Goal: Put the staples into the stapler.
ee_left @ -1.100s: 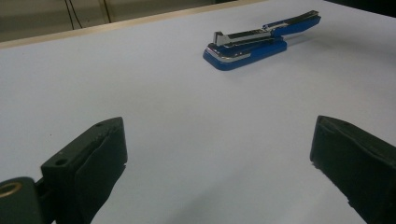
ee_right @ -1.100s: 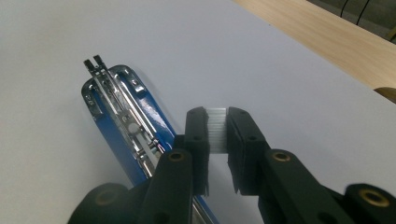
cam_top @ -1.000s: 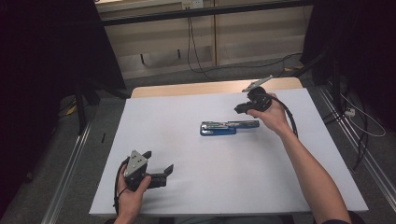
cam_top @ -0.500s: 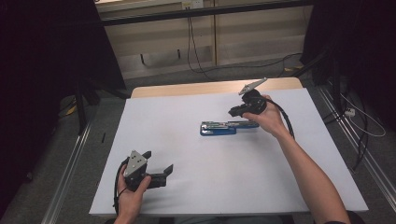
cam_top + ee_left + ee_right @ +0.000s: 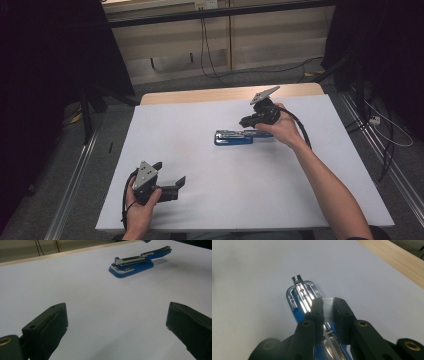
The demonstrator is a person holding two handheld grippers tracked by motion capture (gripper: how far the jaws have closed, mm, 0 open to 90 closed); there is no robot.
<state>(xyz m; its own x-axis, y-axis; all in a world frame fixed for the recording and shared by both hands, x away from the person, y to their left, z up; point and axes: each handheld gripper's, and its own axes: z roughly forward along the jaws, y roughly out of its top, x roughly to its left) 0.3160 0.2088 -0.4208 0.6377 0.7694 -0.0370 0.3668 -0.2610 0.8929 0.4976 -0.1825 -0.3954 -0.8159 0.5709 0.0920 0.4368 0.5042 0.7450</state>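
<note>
Near the tabletop's far edge, right tongs [image 5: 327,312] are now pinching a staple strip [image 5: 327,305] over the open stapler [image 5: 235,136], having shifted left; left tongs [image 5: 170,182] spread, idling.

You have a counter [image 5: 165,97] with a pale wooden top, its bare edge showing at twelve o'clock. A white sheet [image 5: 200,200] covers nearly all of it. A blue stapler [image 5: 233,137] lies opened flat on the sheet, slightly toward one o'clock of centre.
</note>
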